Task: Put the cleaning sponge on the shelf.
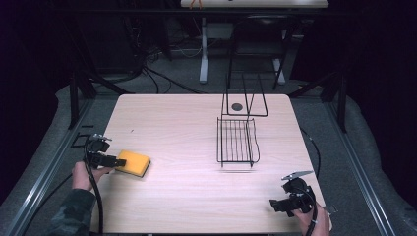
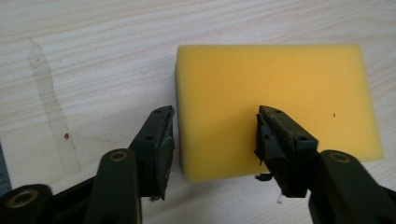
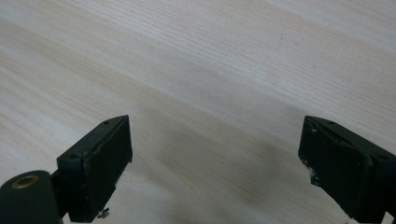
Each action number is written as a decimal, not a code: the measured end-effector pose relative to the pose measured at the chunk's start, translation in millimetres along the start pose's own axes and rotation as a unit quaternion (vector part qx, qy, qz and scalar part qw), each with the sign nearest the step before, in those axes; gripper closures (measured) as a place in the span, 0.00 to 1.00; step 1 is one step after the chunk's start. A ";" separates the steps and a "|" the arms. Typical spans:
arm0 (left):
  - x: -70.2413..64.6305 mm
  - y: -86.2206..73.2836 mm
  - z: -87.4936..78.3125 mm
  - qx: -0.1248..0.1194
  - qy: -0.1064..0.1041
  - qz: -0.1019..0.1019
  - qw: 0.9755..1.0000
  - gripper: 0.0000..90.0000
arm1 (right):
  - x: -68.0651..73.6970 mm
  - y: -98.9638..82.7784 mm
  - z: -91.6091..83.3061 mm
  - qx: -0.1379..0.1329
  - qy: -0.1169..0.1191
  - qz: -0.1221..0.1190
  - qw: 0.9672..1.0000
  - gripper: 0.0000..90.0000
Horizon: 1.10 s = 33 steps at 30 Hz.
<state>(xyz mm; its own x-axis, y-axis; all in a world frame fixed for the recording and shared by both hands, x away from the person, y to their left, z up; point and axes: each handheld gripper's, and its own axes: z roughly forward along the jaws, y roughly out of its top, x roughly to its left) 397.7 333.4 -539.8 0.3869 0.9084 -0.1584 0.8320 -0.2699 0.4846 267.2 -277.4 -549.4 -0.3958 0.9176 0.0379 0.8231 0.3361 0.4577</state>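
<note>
At the lower left of the high view the left tool (image 1: 116, 161) has its jaws apart around the near end of the sponge (image 1: 134, 162) lying flat on the worktop (image 1: 187, 128), while the right tool (image 1: 273, 205), lower right, gapes wide over bare wood, the rack (image 1: 237, 141) sitting right of centre.

A yellow rectangular sponge (image 1: 133, 162) lies flat near the wooden table's (image 1: 187, 128) left edge.
</note>
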 end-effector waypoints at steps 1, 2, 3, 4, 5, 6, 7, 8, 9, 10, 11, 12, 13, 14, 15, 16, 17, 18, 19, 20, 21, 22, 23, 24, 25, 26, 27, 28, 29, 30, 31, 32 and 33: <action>-0.1 -0.3 0.0 0.000 -0.003 -0.001 1.000 0.55 | -0.3 0.1 0.0 0.002 0.001 0.001 1.000 0.10; -0.2 -0.6 0.2 -0.001 -0.005 -0.002 1.000 0.58 | -0.4 0.1 0.2 0.001 0.002 0.003 1.000 0.11; -0.6 -1.2 0.1 -0.001 -0.004 -0.002 1.000 0.60 | -0.5 -0.4 1.0 -0.003 0.003 0.005 1.000 0.11; -1.2 -1.4 0.2 -0.002 -0.002 -0.002 1.000 0.61 | -0.4 -0.6 1.1 -0.002 0.003 0.005 1.000 0.11; -1.2 -1.4 0.2 -0.002 -0.002 -0.002 1.000 0.62 | -0.4 -0.6 1.1 -0.002 0.003 0.005 1.000 0.11; -1.6 -1.7 0.2 -0.003 -0.002 -0.003 1.000 0.62 | -0.1 -0.5 0.6 0.003 0.000 0.004 1.000 0.11; -2.1 -1.8 0.1 -0.003 0.000 -0.002 1.000 0.64 | 0.8 -0.6 0.5 0.003 -0.001 0.004 1.000 0.11; -2.1 -2.0 -0.1 -0.004 -0.001 -0.003 1.000 0.66 | 1.1 -0.5 -0.2 0.002 0.000 0.003 1.000 0.11; -1.9 -2.4 0.0 -0.005 -0.002 -0.005 1.000 0.67 | 1.2 -0.3 -0.4 0.003 -0.001 0.003 1.000 0.11; -1.7 -2.6 0.0 -0.005 -0.003 -0.005 1.000 0.70 | 1.2 -0.2 0.3 0.002 -0.001 0.004 1.000 0.12; -1.4 -2.8 0.0 -0.006 -0.004 -0.005 1.000 0.70 | 1.2 -0.2 0.3 0.002 -0.001 0.004 1.000 0.12; -1.2 -2.9 0.1 -0.007 -0.005 -0.006 1.000 0.72 | 1.0 -0.8 0.1 0.004 -0.002 0.003 1.000 0.12; -1.1 -2.9 0.1 -0.007 -0.005 -0.006 1.000 0.72 | 1.0 -0.8 0.1 0.004 -0.002 0.003 1.000 0.12; -0.8 -2.9 0.1 -0.007 -0.006 -0.007 1.000 0.72 | 0.9 -1.1 -0.2 0.004 -0.002 0.003 1.000 0.12; -0.5 -2.8 0.4 -0.008 -0.006 -0.006 1.000 0.74 | 0.3 -1.4 -0.2 0.003 -0.001 0.005 1.000 0.12; -0.1 -2.9 0.4 -0.010 -0.007 -0.007 1.000 0.74 | -0.2 -1.3 0.2 0.001 -0.001 0.004 1.000 0.12; -0.1 -2.9 0.4 -0.010 -0.007 -0.007 1.000 0.74 | -0.3 -1.2 0.4 0.003 -0.001 0.005 1.000 0.12; 0.2 -2.8 0.4 -0.011 -0.008 -0.007 1.000 0.74 | -0.3 -1.2 0.4 0.003 -0.001 0.005 1.000 0.12; 0.7 -2.8 0.2 -0.013 -0.009 -0.006 1.000 0.75 | -0.6 -1.2 1.2 0.003 -0.001 0.004 1.000 0.12; 1.0 -2.8 0.2 -0.013 -0.010 -0.006 1.000 0.75 | -0.5 -1.1 1.4 0.005 0.000 0.005 1.000 0.12; 0.9 -2.9 0.0 -0.014 -0.009 -0.005 1.000 0.76 | -0.5 -0.9 1.4 0.005 0.001 0.004 1.000 0.12; 0.1 -2.9 -0.1 -0.017 -0.007 -0.004 1.000 0.76 | -0.5 -0.9 1.2 0.005 0.000 0.003 1.000 0.12; 0.1 -2.9 -0.1 -0.017 -0.007 -0.004 1.000 0.77 | -0.5 -0.9 1.2 0.005 0.000 0.003 1.000 0.12; -0.4 -2.5 -0.8 -0.016 -0.004 -0.001 1.000 0.78 | -0.1 -0.8 0.8 0.004 0.000 0.004 1.000 0.12; -0.4 -2.5 -0.8 -0.016 -0.004 -0.001 1.000 0.78 | -0.1 -0.8 0.8 0.004 0.000 0.004 1.000 0.12; -0.6 -2.5 -0.8 -0.016 -0.003 0.000 1.000 0.79 | -0.1 -0.7 0.2 0.003 -0.001 0.004 1.000 0.12; -0.6 -2.4 -1.0 -0.017 -0.003 0.000 1.000 0.79 | -0.1 -0.7 0.2 0.003 -0.001 0.004 1.000 0.12; -0.6 -2.5 -1.0 -0.019 -0.001 0.001 1.000 0.80 | -0.1 -0.8 -0.3 0.003 -0.002 0.004 1.000 0.12; -0.8 -2.4 -1.1 -0.018 -0.002 0.001 1.000 0.81 | -0.4 -0.9 -0.4 0.000 -0.001 0.002 1.000 0.12; -0.5 -2.4 -1.4 -0.018 -0.003 0.001 1.000 0.82 | -0.5 -0.9 -0.8 0.000 -0.001 0.003 1.000 0.12; -0.3 -2.3 -1.5 -0.019 -0.003 0.000 1.000 0.82 | -0.6 -0.8 -0.7 0.000 -0.001 0.003 1.000 0.12; 0.3 -2.3 -1.9 -0.020 -0.003 0.002 1.000 0.83 | -0.6 -0.8 -0.1 -0.001 0.000 0.004 1.000 0.12; 1.0 -2.2 -2.8 -0.022 -0.004 0.003 1.000 0.83 | -0.4 -0.7 0.0 0.002 -0.001 0.004 1.000 0.12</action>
<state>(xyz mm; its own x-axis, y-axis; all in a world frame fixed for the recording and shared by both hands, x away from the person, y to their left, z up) 395.2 335.8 -538.6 0.3950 0.9044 -0.1615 0.8117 -0.2612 0.5225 266.8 -278.0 -549.7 -0.3891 0.9203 0.0401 0.8275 0.3301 0.4543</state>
